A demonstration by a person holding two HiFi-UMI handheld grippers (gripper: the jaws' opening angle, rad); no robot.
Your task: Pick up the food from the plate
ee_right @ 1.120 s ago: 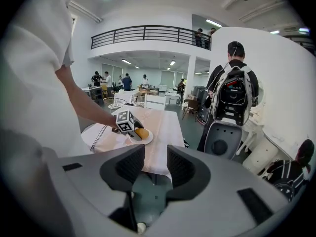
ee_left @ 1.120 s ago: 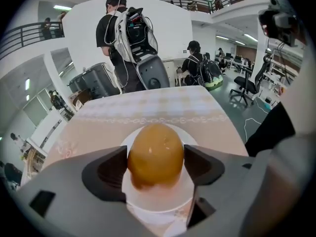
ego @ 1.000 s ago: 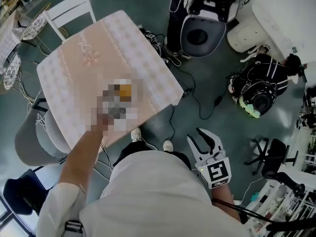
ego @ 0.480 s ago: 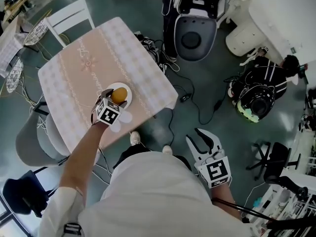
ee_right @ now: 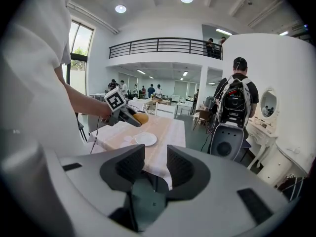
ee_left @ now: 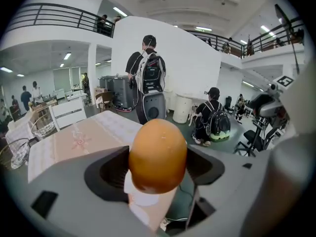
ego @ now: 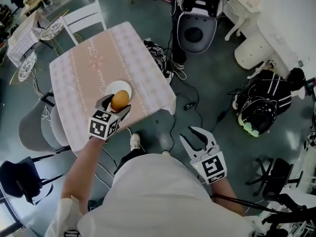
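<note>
Left gripper view: your left gripper (ee_left: 157, 169) clamps the food (ee_left: 158, 152).
Right gripper view shows it clear above the plate (ee_right: 146, 139); right gripper (ee_right: 155, 164) jaws apart.

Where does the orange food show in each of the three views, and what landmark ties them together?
Head view: orange food left of centre, between the left gripper's jaws.
Left gripper view: dead centre, clamped between the jaws.
Right gripper view: left of centre, small, over the table.
Shared landmark: the pink-clothed table.
</note>
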